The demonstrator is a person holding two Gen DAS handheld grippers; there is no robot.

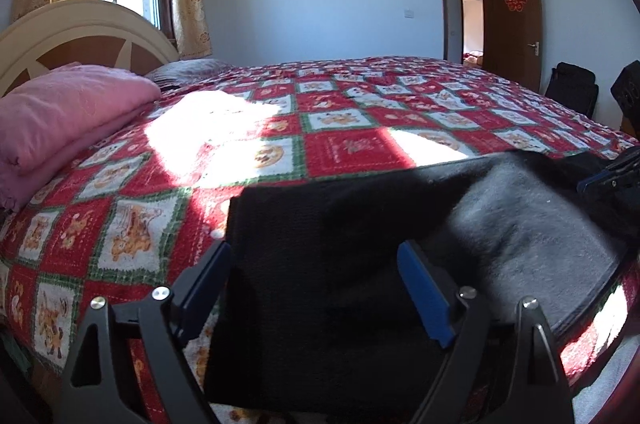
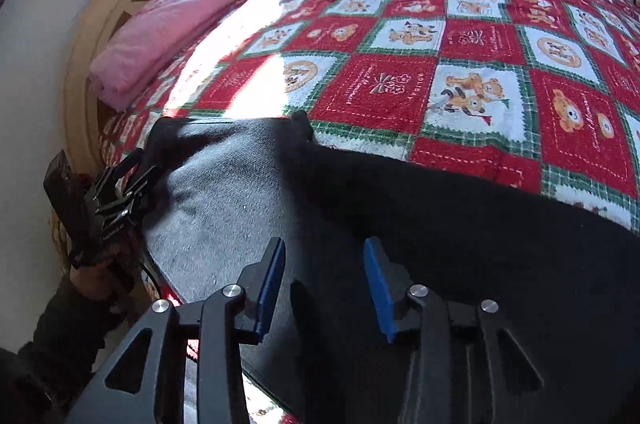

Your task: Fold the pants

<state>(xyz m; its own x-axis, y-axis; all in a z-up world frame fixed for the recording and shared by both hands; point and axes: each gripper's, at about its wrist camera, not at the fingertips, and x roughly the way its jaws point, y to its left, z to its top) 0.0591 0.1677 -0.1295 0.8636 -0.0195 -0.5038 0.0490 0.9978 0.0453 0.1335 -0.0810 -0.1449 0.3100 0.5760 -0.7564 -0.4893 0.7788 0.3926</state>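
Note:
Black pants (image 1: 320, 264) with a grey fleece lining (image 1: 532, 236) lie on the near edge of the bed. My left gripper (image 1: 316, 260) is open, its blue-padded fingers (image 1: 424, 292) spread over the black cloth. In the right wrist view the pants (image 2: 460, 224) spread across the front, with the grey lining (image 2: 224, 192) turned out at the left. My right gripper (image 2: 324, 264) is open just above the cloth. The left gripper (image 2: 132, 176) shows at the pants' left end. The right gripper's tip shows in the left wrist view (image 1: 612, 176).
The bed has a red, white and green patchwork cover (image 1: 340, 116). A folded pink blanket (image 1: 68, 112) and a grey pillow (image 1: 188, 68) lie by the cream headboard (image 1: 80, 24). A window with curtains, an open brown door (image 1: 516, 20) and dark bags stand beyond.

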